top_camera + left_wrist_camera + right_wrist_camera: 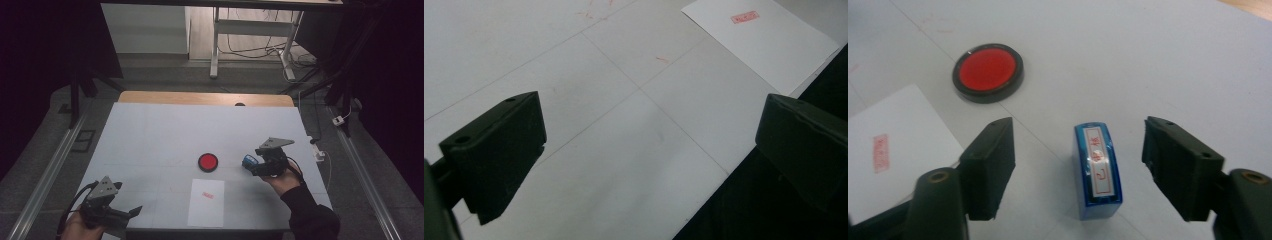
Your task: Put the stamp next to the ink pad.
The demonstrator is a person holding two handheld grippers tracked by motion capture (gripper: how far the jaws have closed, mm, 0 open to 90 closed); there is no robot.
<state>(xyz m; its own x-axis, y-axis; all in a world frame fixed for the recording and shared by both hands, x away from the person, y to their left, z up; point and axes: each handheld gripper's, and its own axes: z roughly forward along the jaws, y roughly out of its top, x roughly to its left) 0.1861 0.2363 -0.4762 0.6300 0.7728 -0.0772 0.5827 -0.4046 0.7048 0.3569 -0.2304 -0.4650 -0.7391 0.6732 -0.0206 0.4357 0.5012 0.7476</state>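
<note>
We see a table (150, 135) with a smooth, matte pale sheet over its top, marked by faint ruled lines and a few reddish smudges; a strip of bare wood shows along its far edge.

Toward the right edge of the table stands a small blue stamp (1097, 170), a rectangular block of glossy plastic with rounded corners and a white label printed with red characters on its top face. It rests on the table surface. The right gripper (1078, 165) is held low over it, its two blocky black fingers (990, 160) set apart on either side of the stamp, with a clear gap between each pad and the plastic.

Near the middle of the table lies a round ink pad (207, 162), a flat red disc in a dark rim. Just nearer the front edge lies a white rectangular sheet of paper (206, 202), thin and flat, bearing a small red rectangular stamp mark (208, 195).

At the front left corner the left gripper (644, 150) hovers over the bare surface, its angular matte black fingers (499, 150) wide apart with nothing between them.
</note>
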